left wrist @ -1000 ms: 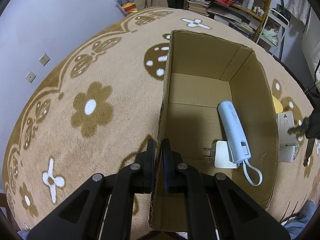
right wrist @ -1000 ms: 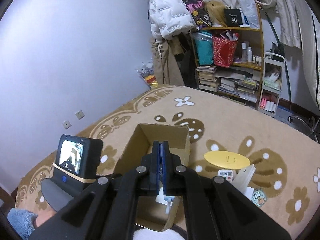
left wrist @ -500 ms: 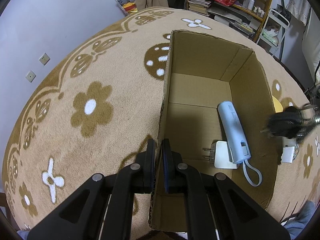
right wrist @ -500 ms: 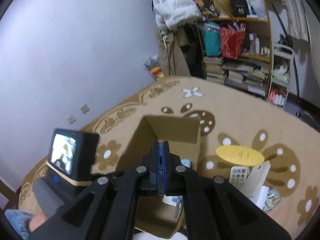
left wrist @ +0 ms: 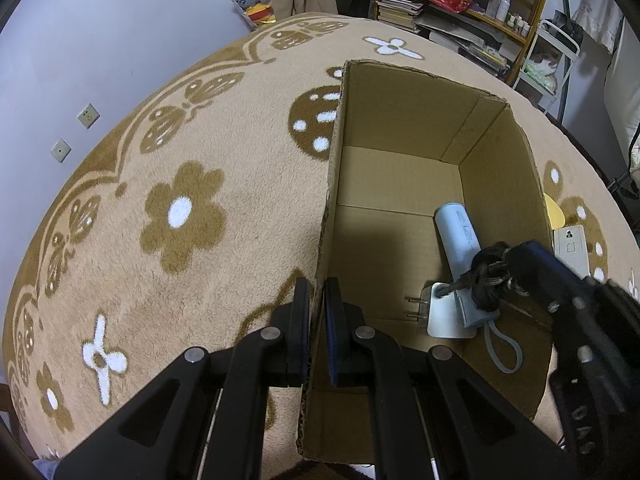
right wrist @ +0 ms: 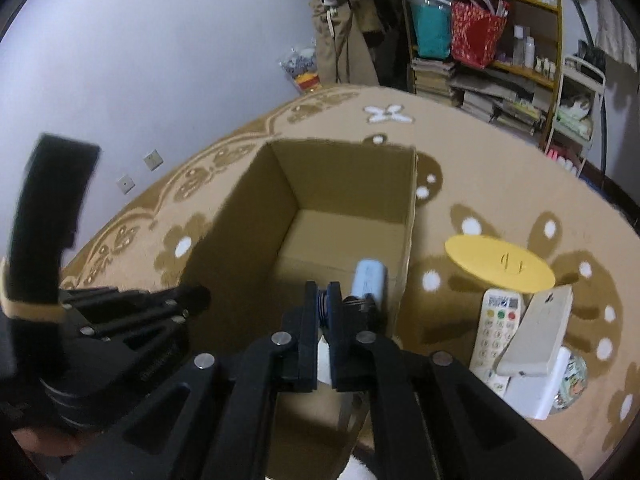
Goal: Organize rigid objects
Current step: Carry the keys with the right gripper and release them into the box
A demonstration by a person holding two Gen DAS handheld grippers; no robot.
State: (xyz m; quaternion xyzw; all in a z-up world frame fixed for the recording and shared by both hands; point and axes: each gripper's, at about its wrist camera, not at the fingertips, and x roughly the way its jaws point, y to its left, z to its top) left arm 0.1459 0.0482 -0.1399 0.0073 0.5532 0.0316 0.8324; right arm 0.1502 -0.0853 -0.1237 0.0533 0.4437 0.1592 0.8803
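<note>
An open cardboard box (left wrist: 400, 120) stands on the flowered rug. My left gripper (left wrist: 318, 292) is shut on the top edge of its left wall. On the box floor lie a pale blue cylindrical power bank (left wrist: 458, 232) and a white plug charger (left wrist: 438, 316). My right gripper (left wrist: 516, 256) reaches in over the box's right wall. A dark bunch of keys (left wrist: 490, 276) hangs at its tip, just above the charger. In the right wrist view its jaws (right wrist: 323, 292) are opening slightly, with part of the bunch pinched between the pads.
Right of the box on the rug lie a yellow oval disc (right wrist: 500, 264), a white remote (right wrist: 496, 324), a beige slab (right wrist: 540, 336) and a white block (right wrist: 536, 392). Crowded shelves (right wrist: 500, 40) stand at the back. Wall sockets (left wrist: 86, 116) sit to the left.
My right gripper has come down from the box's right side into the box, carrying the keys over the charger. The left gripper has kept still on the wall.
</note>
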